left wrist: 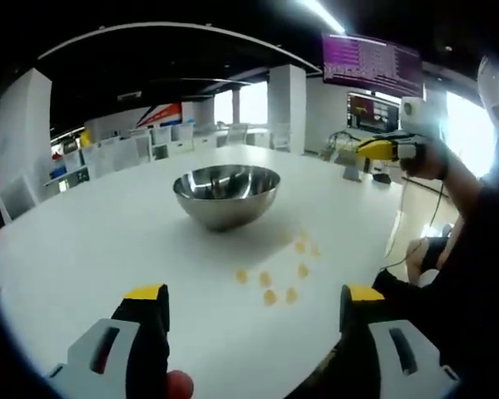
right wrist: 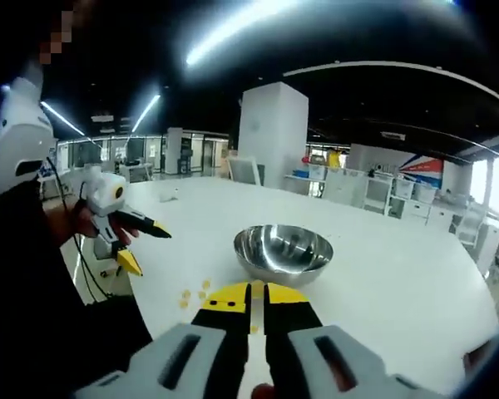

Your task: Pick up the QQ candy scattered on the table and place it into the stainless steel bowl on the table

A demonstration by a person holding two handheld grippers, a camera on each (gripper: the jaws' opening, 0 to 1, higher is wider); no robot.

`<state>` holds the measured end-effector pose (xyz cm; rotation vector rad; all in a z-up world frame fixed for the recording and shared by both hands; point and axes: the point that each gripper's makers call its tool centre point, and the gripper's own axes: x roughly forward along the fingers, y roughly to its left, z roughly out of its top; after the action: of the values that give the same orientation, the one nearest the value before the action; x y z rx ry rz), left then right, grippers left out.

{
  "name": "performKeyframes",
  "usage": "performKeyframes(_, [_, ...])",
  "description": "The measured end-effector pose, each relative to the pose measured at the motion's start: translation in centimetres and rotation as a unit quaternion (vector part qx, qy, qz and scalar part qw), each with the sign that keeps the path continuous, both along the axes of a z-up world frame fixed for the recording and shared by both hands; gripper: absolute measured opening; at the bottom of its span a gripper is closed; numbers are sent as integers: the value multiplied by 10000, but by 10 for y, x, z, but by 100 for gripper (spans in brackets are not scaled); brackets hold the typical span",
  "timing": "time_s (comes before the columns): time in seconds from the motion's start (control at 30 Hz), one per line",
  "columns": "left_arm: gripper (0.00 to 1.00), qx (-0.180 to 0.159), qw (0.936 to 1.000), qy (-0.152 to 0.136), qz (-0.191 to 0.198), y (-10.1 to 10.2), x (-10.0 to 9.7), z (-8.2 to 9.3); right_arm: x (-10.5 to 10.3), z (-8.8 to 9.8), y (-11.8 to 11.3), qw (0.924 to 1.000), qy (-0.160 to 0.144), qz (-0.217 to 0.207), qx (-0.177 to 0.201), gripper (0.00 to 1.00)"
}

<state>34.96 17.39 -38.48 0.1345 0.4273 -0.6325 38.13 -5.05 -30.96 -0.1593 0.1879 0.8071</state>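
Note:
A stainless steel bowl (left wrist: 226, 193) (right wrist: 283, 249) stands upright near the middle of the white table (left wrist: 83, 249) (right wrist: 399, 283). Several small yellow candies (left wrist: 270, 278) lie scattered on the table in front of the bowl, toward its right in the left gripper view. In the right gripper view a few candies (right wrist: 195, 293) show just left of the jaws. My left gripper (left wrist: 254, 295) (right wrist: 145, 247) hovers over the table short of the candies, open and empty. My right gripper (right wrist: 258, 293) (left wrist: 387, 148) is held higher, off to the side, jaws shut with nothing seen between them.
A person's dark sleeve (left wrist: 474, 274) (right wrist: 33, 283) sits close at the table's edge. A cable (left wrist: 416, 224) hangs there too. White chairs and shelves (left wrist: 133, 150) line the far side, beside a white pillar (right wrist: 270, 133) and wall screens (left wrist: 370, 62).

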Motion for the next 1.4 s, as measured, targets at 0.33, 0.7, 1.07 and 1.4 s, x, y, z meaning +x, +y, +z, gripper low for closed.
performKeyframes(0.33, [83, 14, 10000, 24, -27, 0, -1, -1, 13, -7, 16, 9993, -42, 130, -339, 7])
performKeyframes(0.7, [82, -10, 10000, 39, -37, 1, -5, -2, 79, 14, 61, 9930, -423, 558, -951, 7])
performKeyframes(1.07, [81, -53, 10000, 53, -18, 6, -8, -4, 143, -13, 94, 9840, -52, 904, -1532, 7])
performKeyframes(1.4, [81, -115, 9999, 86, -27, 6, -10, -8, 181, -43, 120, 9687, 282, 1193, -2157, 7])
